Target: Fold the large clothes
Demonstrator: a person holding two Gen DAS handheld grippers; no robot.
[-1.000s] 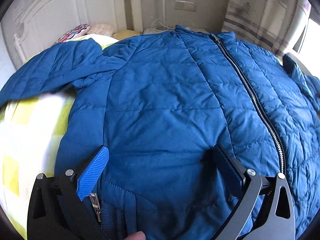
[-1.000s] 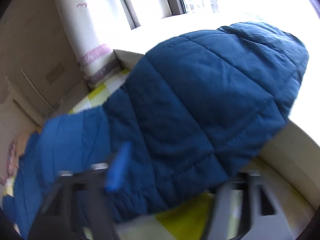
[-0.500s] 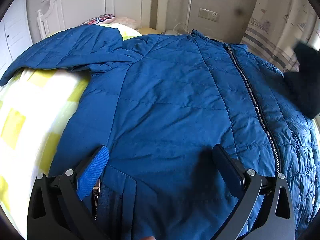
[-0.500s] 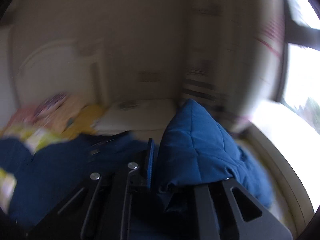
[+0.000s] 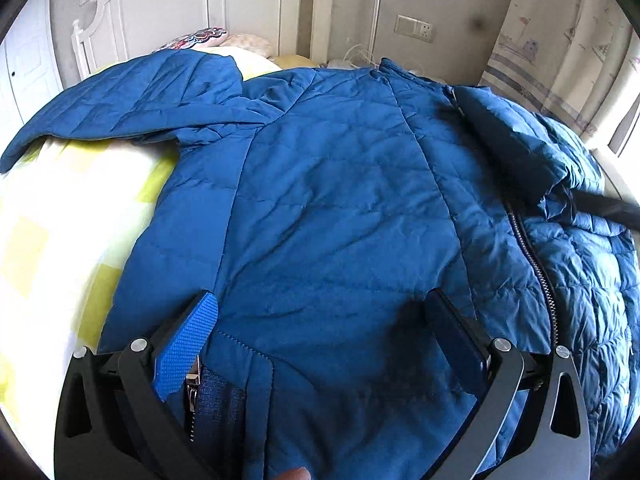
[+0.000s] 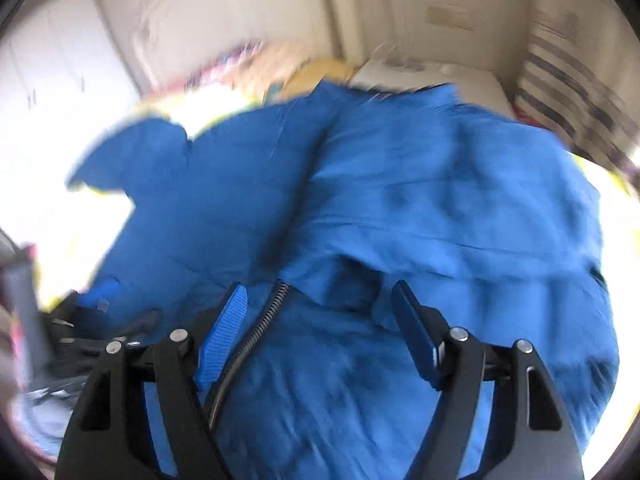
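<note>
A blue quilted jacket (image 5: pixel 340 208) lies front up on the bed, zipper (image 5: pixel 536 264) running down its right side. Its left sleeve (image 5: pixel 120 108) stretches out to the left. Its right sleeve (image 5: pixel 516 136) lies folded across the chest. My left gripper (image 5: pixel 324 320) is open, jaws wide apart over the hem near a pocket zip (image 5: pixel 192 384). My right gripper (image 6: pixel 320 304) is open over the jacket (image 6: pixel 420 208), with the zipper (image 6: pixel 256 328) by its left finger. The right wrist view is blurred by motion.
The bed has a yellow and white checked sheet (image 5: pixel 52 240). A white headboard (image 5: pixel 160 8) and pillows (image 5: pixel 200 36) stand at the far end. A wall socket (image 5: pixel 414 28) and a curtain (image 5: pixel 560 52) are at the back right.
My right gripper took hold of the right sleeve, swung it over onto the jacket's chest and let go. My left gripper stayed open over the hem.
</note>
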